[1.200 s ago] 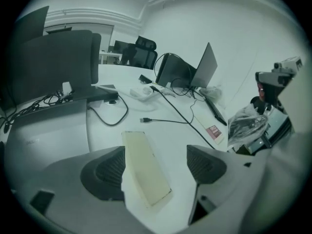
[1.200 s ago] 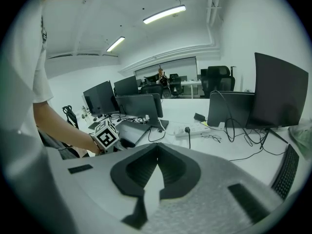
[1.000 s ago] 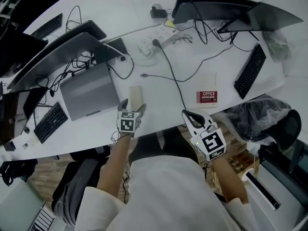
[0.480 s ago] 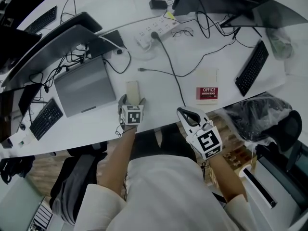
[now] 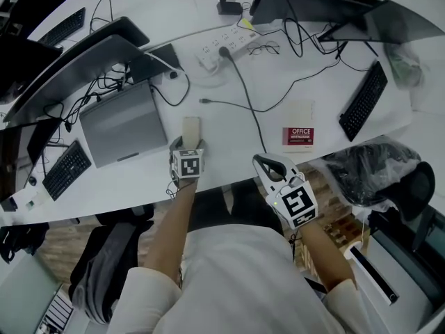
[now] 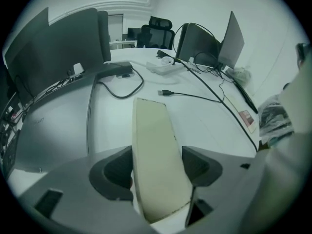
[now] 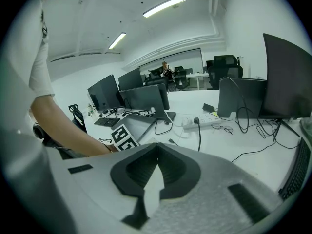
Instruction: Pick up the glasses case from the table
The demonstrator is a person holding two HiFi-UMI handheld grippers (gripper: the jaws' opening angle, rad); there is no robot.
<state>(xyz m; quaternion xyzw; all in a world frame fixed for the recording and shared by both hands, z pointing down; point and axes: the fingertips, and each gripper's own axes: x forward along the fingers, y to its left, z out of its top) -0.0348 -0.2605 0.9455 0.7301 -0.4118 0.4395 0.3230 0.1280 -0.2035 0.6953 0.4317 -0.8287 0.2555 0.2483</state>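
The case (image 5: 191,128) lies flat on the white table (image 5: 229,127), just right of the closed grey laptop (image 5: 122,124) as seen in the head view, with its long side running parallel to the laptop's right edge. It is seen as a long, narrow, cream-coloured box with a smooth, flat top and softly rounded corners. In the left gripper view the case (image 6: 155,145) is shown end-on: a thin dark seam is traced round its near end, and a few small dark marks are spotted along its right edge.

The left gripper (image 5: 186,143) is held steeply downward over the near end of the case, at the laptop's near right corner. Its jaws have just been closing, and the case is between them. In its own view the left gripper (image 6: 157,165) is seen with one dark pad laid against each long side of the case, which is pinched while resting on the table.

The right gripper (image 5: 263,162) is held well to the right of the laptop, at the table's near edge, apart from the case. In its own view the right gripper (image 7: 156,147) is shown with its jaw tips pressed together and nothing between them.

A red-and-white booklet (image 5: 299,136) is seen further right of the laptop, beyond a black cable (image 5: 245,99).
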